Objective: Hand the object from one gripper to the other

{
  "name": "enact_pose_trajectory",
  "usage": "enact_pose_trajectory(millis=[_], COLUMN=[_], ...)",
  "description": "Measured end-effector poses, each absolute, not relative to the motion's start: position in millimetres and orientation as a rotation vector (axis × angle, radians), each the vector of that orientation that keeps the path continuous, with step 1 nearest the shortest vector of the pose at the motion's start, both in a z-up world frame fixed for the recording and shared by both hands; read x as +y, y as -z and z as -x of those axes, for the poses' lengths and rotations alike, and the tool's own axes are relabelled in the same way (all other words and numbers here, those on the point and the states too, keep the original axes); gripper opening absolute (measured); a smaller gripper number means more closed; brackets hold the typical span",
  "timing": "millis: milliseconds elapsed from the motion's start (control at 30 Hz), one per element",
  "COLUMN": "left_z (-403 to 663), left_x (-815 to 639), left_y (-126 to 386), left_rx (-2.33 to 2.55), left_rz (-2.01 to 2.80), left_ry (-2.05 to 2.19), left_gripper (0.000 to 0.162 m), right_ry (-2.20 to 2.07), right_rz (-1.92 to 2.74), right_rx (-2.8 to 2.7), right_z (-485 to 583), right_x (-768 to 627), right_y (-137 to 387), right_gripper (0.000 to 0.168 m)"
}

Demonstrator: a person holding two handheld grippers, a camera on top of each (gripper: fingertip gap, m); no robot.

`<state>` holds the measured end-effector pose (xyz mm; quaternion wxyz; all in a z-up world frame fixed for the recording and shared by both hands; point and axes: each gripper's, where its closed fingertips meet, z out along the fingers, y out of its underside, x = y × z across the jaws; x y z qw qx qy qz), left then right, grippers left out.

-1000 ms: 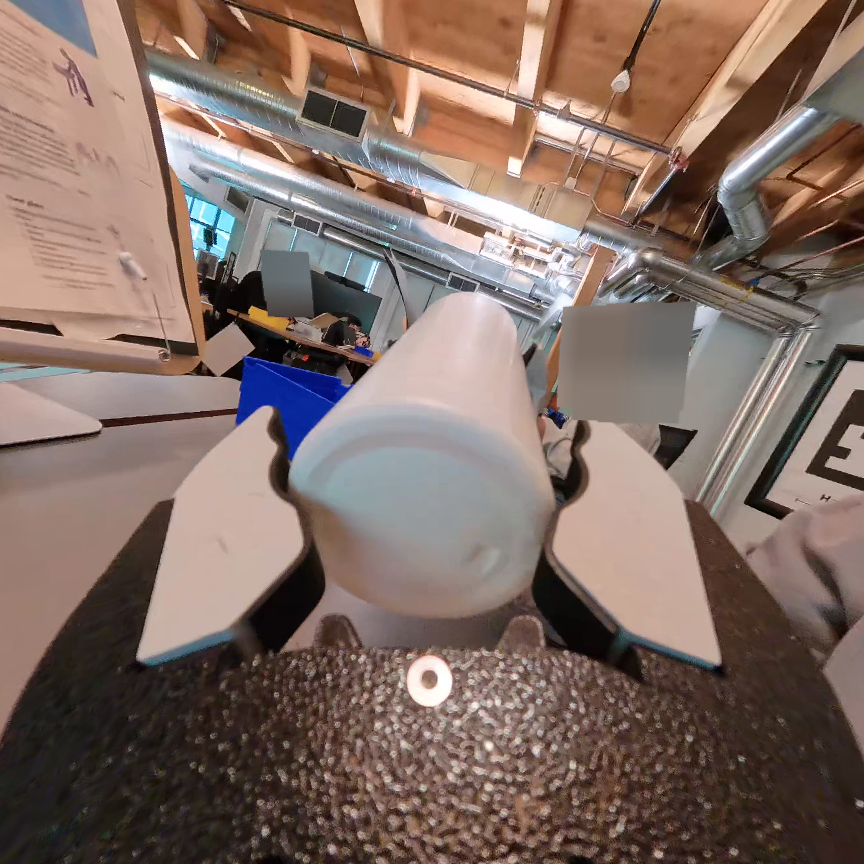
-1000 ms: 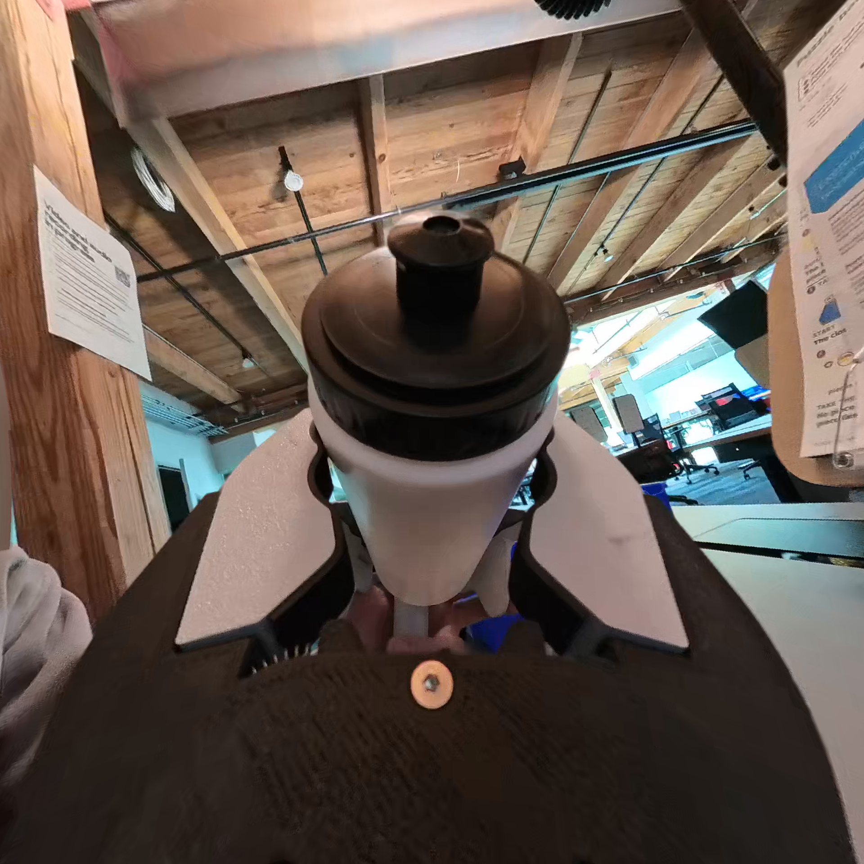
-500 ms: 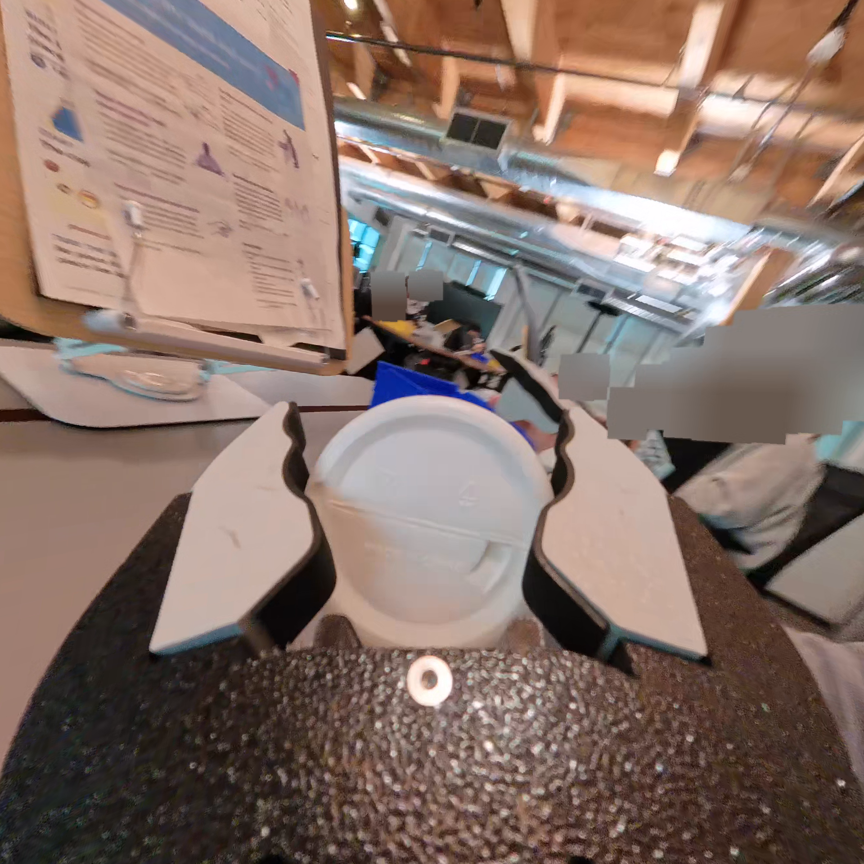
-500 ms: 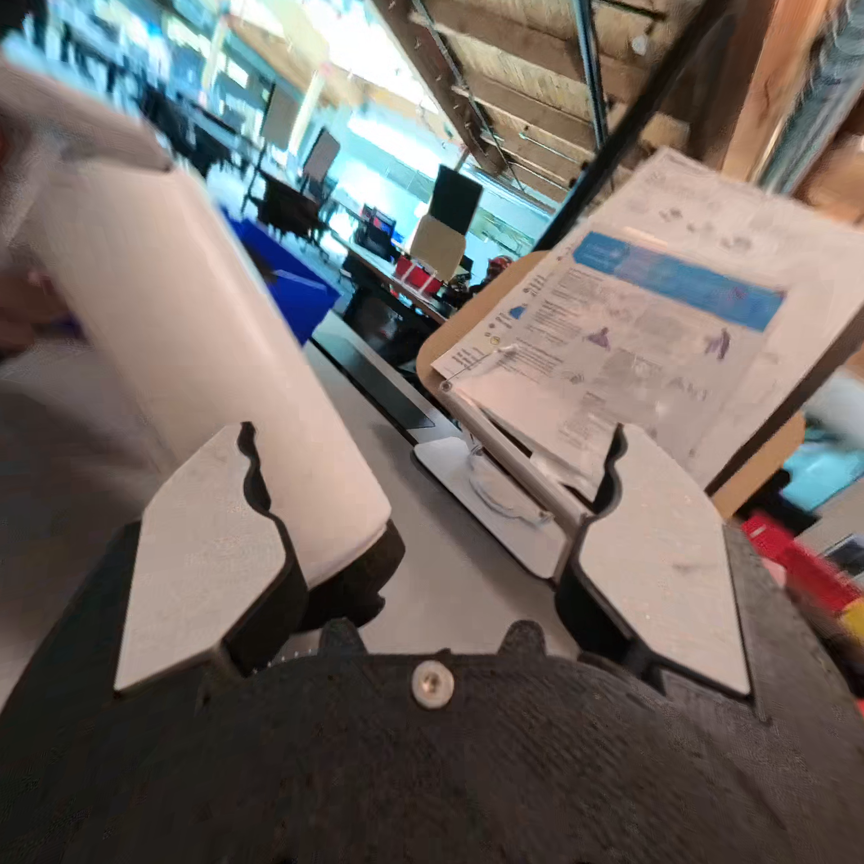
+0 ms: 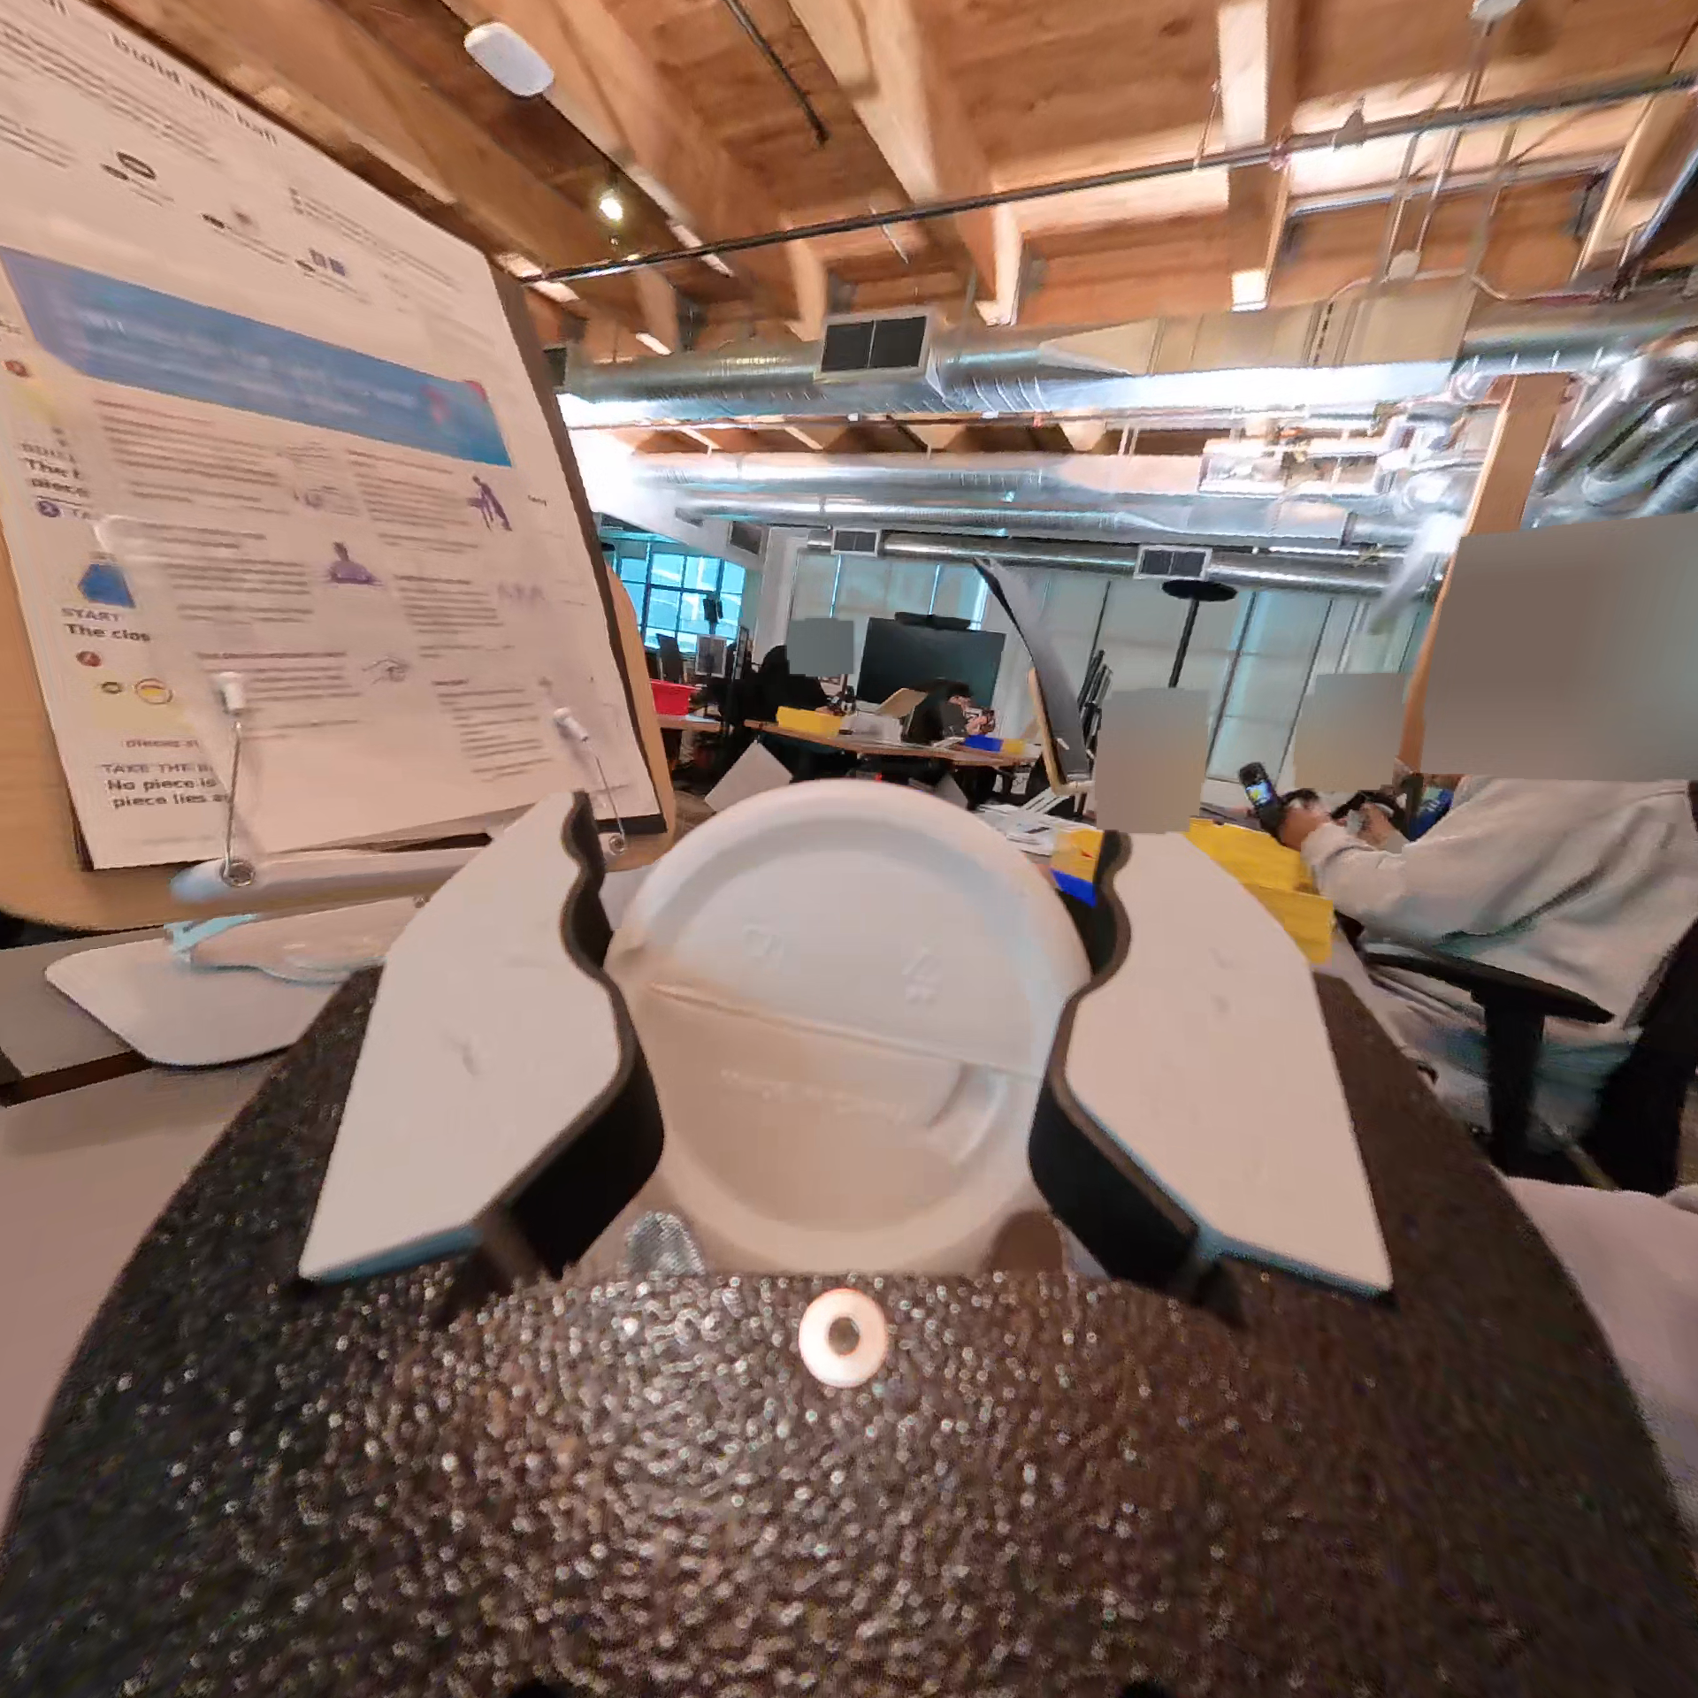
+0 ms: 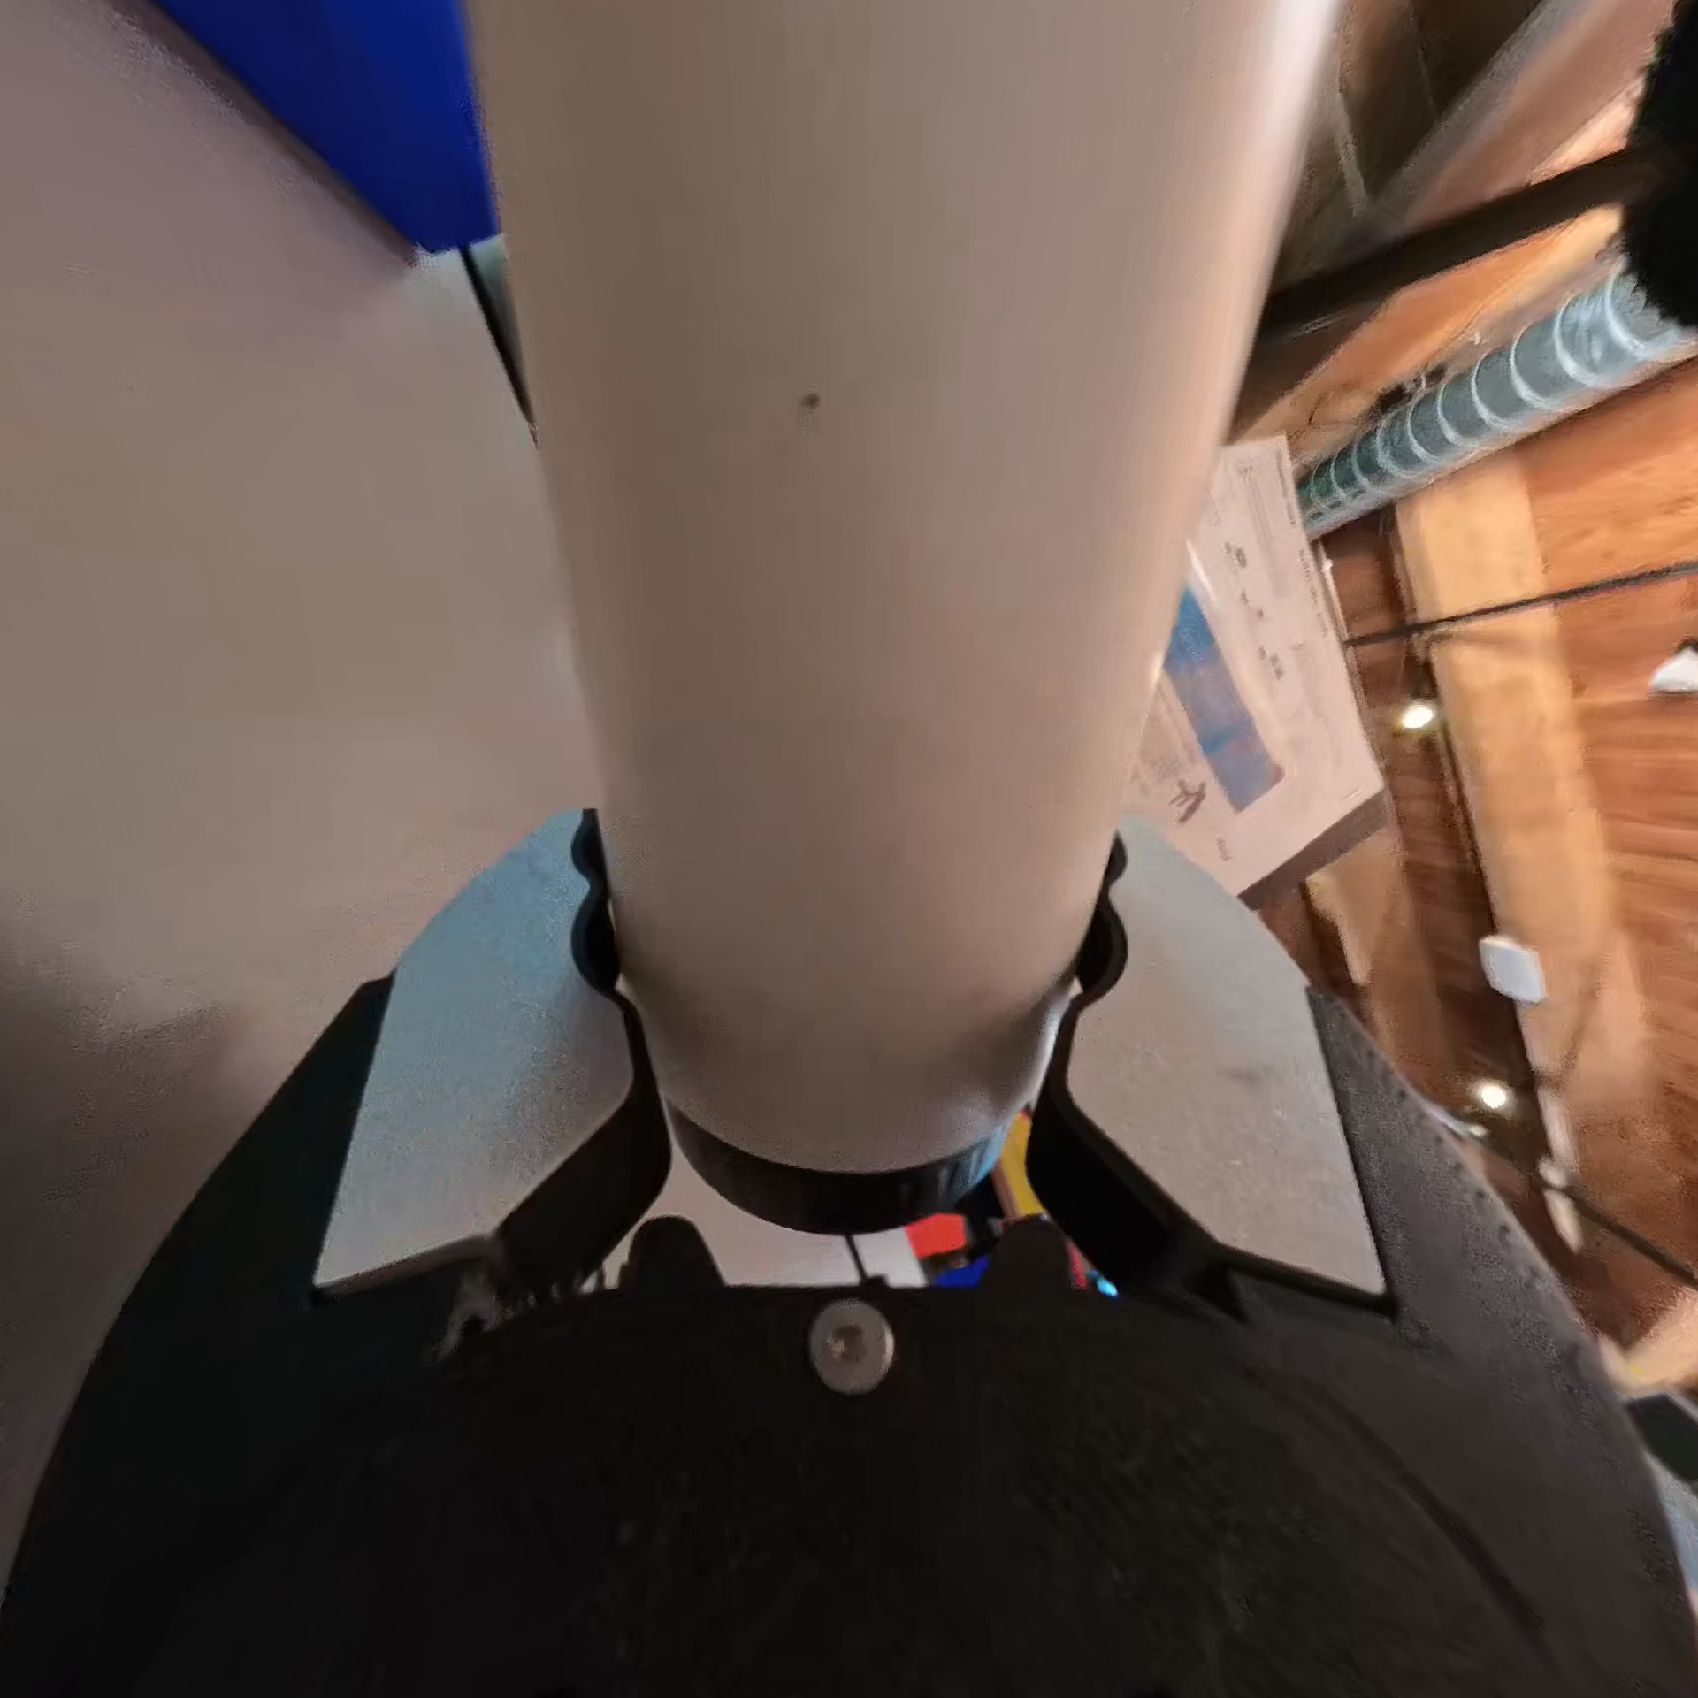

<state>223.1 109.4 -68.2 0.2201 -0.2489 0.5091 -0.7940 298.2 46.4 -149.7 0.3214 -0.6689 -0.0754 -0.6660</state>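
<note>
A white bottle (image 5: pixel 854 1020) with a black cap (image 6: pixel 827 1194) is held between both grippers. My left gripper (image 5: pixel 843 827) is shut on its base end, and the round white bottom faces the camera. My right gripper (image 6: pixel 850 841) is closed around the body just above the cap, with both fingers touching the bottle's sides. In the right wrist view the bottle body (image 6: pixel 854 459) runs away from the camera and fills the middle. The bottle hides the right gripper from the left wrist view.
A document stand with a printed sheet (image 5: pixel 276 515) stands at the left on a white base (image 5: pixel 184 1001) on the grey table (image 5: pixel 83 1213). A seated person (image 5: pixel 1516 900) and yellow bins (image 5: pixel 1268 882) are at the right. A blue bin (image 6: pixel 367 110) lies beyond the table.
One second ago both grippers held the bottle. Half a second ago the right gripper was open and off it. Now it is closed around the bottle near the cap. The left tilted level.
</note>
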Motion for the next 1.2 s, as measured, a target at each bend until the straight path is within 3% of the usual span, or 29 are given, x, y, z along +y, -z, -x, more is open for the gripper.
enact_pose_trajectory(millis=[133, 200, 267, 567, 667, 767, 867, 1033, 1200], left_z=[-212.5, -196.7, -193.3, -196.0, -191.0, -194.1, -213.0, -236.9, -240.4], left_x=[106.2, 107.4, 113.6, 72.1, 65.4, 64.2, 70.7, 100.2, 104.1], left_y=[61.3, 49.3, 43.8, 88.0, 94.2, 100.5, 101.8, 90.4, 92.2], left_rx=[1.397, 1.344, 1.284, 1.732, 1.817, 1.885, 1.784, 1.48, 1.433], left_rz=[0.587, 0.433, 0.379, 0.422, 0.429, 0.441, 0.571, 0.922, 1.001], left_ry=[2.267, 2.346, 2.338, 2.282, 2.345, 2.271, 2.126, 2.181, 2.233], left_gripper=[0.102, 0.098, 0.107, 0.101, 0.085, 0.084, 0.083, 0.084, 0.084], right_ry=[1.648, 1.412, 1.134, 0.058, 0.06, 0.084, 0.39, 0.799, 1.112], right_rz=[1.772, 1.785, 1.728, 1.565, 1.646, 1.693, 1.633, 1.775, 1.722], right_rx=[-0.213, -0.093, 0.052, 0.082, -0.004, -0.013, 0.033, -0.011, -0.065], right_z=[-294.1, -289.1, -281.6, -198.2, -186.9, -188.8, -212.0, -237.5, -246.8], right_x=[47.1, 53.7, 56.9, 95.5, 103.8, 105.8, 100.6, 100.2, 95.2], right_y=[148.1, 152.9, 146.3, 124.8, 141.3, 150.5, 146.7, 171.8, 163.6], right_gripper=[0.099, 0.099, 0.099, 0.098, 0.098, 0.098, 0.087, 0.102, 0.086])
